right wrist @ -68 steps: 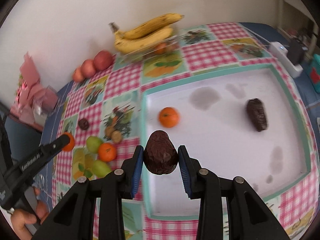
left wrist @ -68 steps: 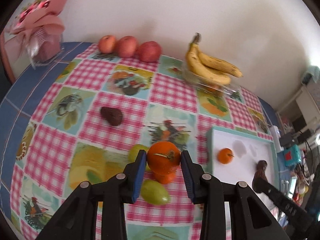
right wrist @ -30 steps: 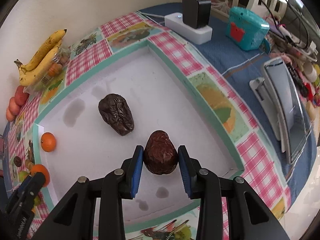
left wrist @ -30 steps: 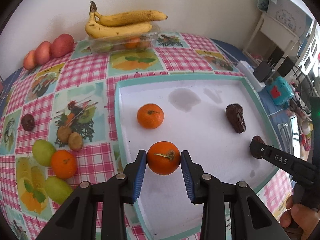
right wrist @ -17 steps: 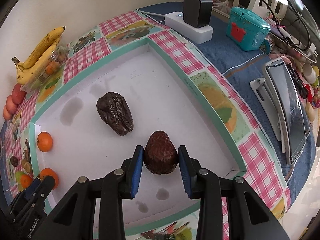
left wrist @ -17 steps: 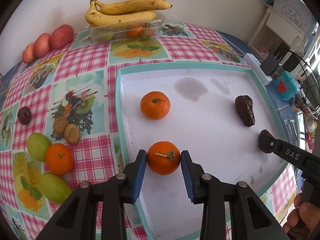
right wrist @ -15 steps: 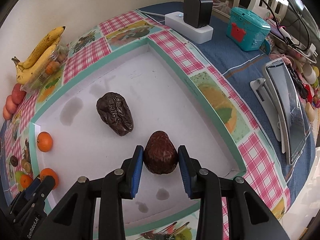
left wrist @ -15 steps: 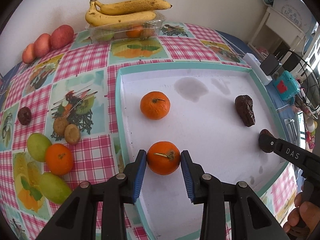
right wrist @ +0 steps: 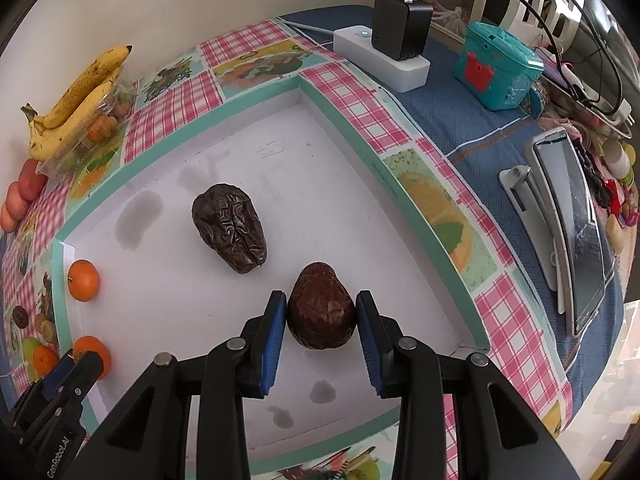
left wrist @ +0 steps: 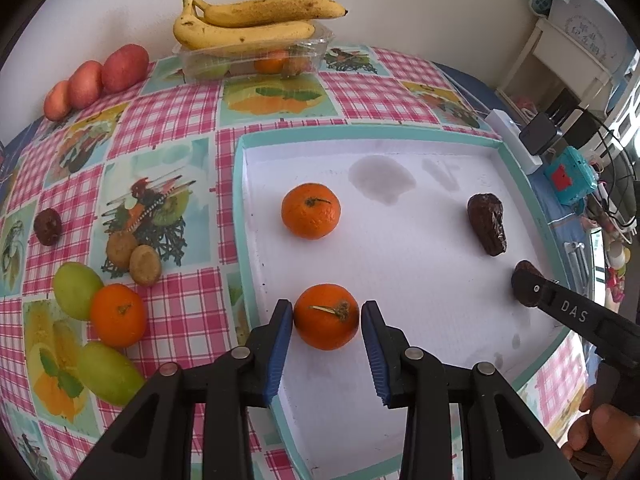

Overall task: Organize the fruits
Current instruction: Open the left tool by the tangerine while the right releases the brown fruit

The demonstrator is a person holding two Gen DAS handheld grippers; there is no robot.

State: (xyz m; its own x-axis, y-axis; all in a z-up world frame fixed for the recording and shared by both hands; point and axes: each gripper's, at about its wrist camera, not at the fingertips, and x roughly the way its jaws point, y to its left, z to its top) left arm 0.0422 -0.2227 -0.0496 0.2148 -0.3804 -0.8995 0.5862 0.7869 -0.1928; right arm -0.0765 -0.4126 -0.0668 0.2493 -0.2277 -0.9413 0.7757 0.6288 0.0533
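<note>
1. Done so far – the tray (left wrist: pixel 240 200) on the right of the checked cloth (left wrist: pixel 168 120) holds four fruits, sorted by kind: two mandarins on its left side, two dark fruits on its right.
2. Left gripper (left wrist: pixel 327 312): the near mandarin (left wrist: pixel 326 322) sits between its pads, low on the tray floor near the left rim. The jaws have just been opening, w/ a sliver of gap at the right pad, so this drop looks nearly finished.
3. The far mandarin (left wrist: pixel 311 216) lies loose just beyond it, apart.
4. Right gripper (right wrist: pixel 321 304): pads pinched on the avocado (right wrist: pixel 322 312), down at the tray floor near the right rim, not let go yet.
5. The wrinkled dark fruit (right wrist: pixel 229 232) lies free just left of and beyond the avocado.
6. Left to do, prob. – on the cloth left of the tray: one mandarin (left wrist: pixel 117 315), two green fruits (left wrist: pixel 77 290), two small brown ones (left wrist: pixel 134 256) and a small dark one (left wrist: pixel 47 226).
7. Far side: apples (left wrist: pixel 96 80) in a row and bananas (left wrist: pixel 248 24) on a clear box (left wrist: pixel 256 60). Can't tell if these are meant to move.
8. Judgement: roughly a third of the loose fruit is in.
</note>
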